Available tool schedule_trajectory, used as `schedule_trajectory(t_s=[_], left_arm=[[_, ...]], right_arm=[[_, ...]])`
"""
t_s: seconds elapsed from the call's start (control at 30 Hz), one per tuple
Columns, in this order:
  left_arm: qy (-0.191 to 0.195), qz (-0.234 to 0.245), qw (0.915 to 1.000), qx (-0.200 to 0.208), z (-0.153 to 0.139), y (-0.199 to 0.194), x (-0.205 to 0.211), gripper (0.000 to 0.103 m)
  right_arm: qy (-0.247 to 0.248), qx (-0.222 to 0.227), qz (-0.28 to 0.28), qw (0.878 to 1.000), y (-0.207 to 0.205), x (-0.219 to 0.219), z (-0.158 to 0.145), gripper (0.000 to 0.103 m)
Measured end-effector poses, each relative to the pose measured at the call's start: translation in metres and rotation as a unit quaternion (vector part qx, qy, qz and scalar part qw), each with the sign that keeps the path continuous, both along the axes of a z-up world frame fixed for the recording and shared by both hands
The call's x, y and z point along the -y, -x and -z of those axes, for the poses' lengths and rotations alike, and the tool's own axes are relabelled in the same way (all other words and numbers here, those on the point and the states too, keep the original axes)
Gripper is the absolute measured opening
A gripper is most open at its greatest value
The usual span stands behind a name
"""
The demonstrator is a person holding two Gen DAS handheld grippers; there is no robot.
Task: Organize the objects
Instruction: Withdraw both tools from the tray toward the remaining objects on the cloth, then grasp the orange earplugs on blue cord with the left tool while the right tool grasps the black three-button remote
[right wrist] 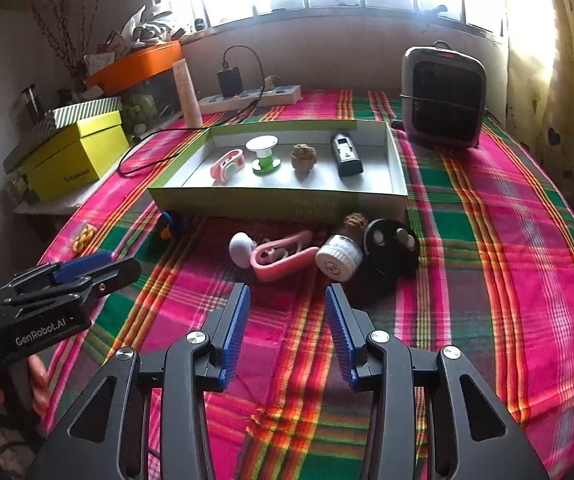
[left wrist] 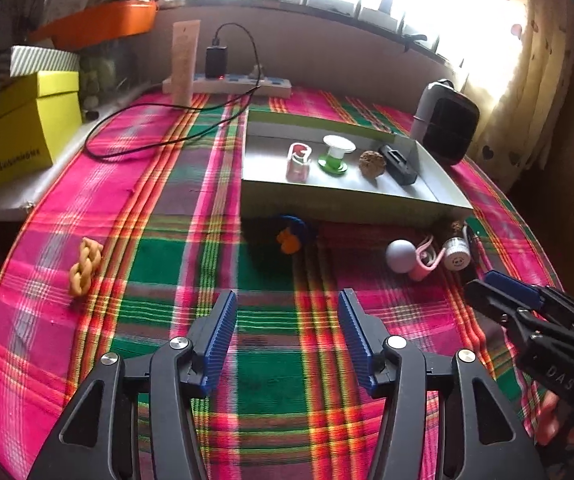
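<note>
A shallow cardboard tray point(right wrist: 279, 200) sits on the plaid tablecloth point(right wrist: 507, 240) and serves as the landmark here. Far to the tray's left, well apart from it, a tan braided chain piece point(left wrist: 83, 267) lies alone on the cloth. Just beside the tray's front wall, toward its left corner, rests a blue and orange toy point(left wrist: 291, 234). Inside the tray, from left to right, stand a pink and clear clip point(right wrist: 227, 165), a green and white spool point(right wrist: 263, 154), a brown walnut-like ball point(right wrist: 303, 156) and a black rectangular device point(right wrist: 346, 154), each apart from its neighbour. In front of the tray's right half lies a loose cluster: a pale round ball point(right wrist: 242, 249), a pink carabiner-shaped clip point(right wrist: 283, 259), a white ribbed jar point(right wrist: 339, 257) on its side, and a black disc point(right wrist: 391, 246) touching the jar. Behind the tray's right corner stands a dark heater point(right wrist: 443, 98).

The left gripper point(left wrist: 287, 320) hovers over the cloth in front of the tray, jaws spread wide, holding nothing. The right gripper point(right wrist: 287, 312) hangs just before the cluster, jaws likewise parted and empty.
</note>
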State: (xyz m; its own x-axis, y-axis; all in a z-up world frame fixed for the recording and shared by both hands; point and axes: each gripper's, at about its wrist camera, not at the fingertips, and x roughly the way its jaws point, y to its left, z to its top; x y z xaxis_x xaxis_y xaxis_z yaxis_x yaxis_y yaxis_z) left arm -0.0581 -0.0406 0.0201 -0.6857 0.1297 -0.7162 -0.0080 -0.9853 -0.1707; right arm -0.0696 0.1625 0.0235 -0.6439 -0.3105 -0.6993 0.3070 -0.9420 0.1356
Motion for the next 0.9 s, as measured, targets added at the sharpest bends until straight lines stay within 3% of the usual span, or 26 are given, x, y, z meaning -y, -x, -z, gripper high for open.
schedule_trajectory(t_s=[0.7,0.9], left_arm=[[-0.012,0.007,0.9997,0.021,0.010,0.062,-0.003,0.052],[0.004,0.002,0.9998,0.019,0.012,0.066,-0.007,0.050]], right_arm=[[0.007,0.022,0.024,0.999,0.016,-0.025,0.009,0.048],[0.006,0.027,0.043,0.999,0.021,-0.035,0.009,0.048]])
